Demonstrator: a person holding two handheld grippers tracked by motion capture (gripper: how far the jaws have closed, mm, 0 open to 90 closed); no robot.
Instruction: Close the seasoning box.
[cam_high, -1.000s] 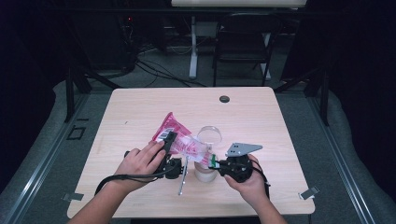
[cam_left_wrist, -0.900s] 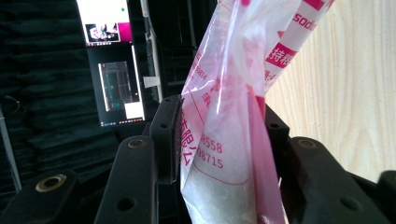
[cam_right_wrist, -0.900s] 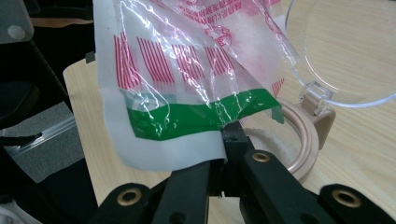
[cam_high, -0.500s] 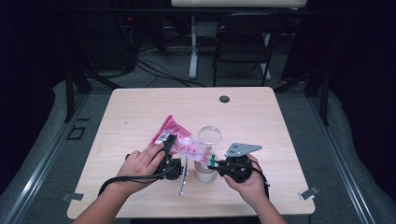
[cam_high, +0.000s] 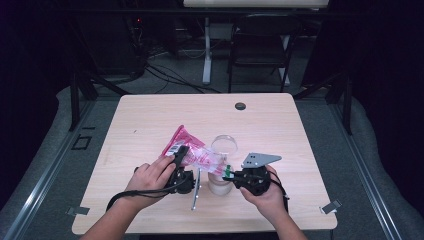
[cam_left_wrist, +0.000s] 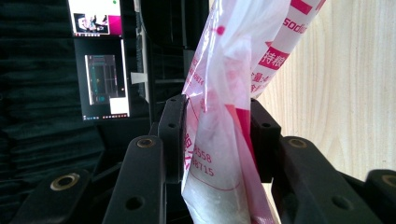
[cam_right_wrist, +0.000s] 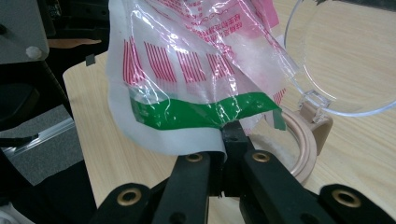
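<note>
A clear plastic bag (cam_high: 196, 152) with pink print and white powder inside hangs between both grippers above a beige jar (cam_high: 220, 186). The jar's clear hinged lid (cam_high: 225, 145) stands open. My left gripper (cam_high: 181, 152) grips the bag's powder-filled part (cam_left_wrist: 219, 154); its jaws have just been closing, with the bag between the pads. My right gripper (cam_right_wrist: 229, 135) is shut on the bag's white edge below a green stripe (cam_right_wrist: 196, 112). In the right gripper view, the jar's rim (cam_right_wrist: 299, 135) and the lid (cam_right_wrist: 345, 56) lie just behind that edge.
A metal spoon (cam_high: 195, 192) lies on the wooden table (cam_high: 280, 125) between the hands, left of the jar. A small black grommet (cam_high: 240, 106) sits near the far edge. A chair (cam_high: 260, 35) and cables stand beyond the table.
</note>
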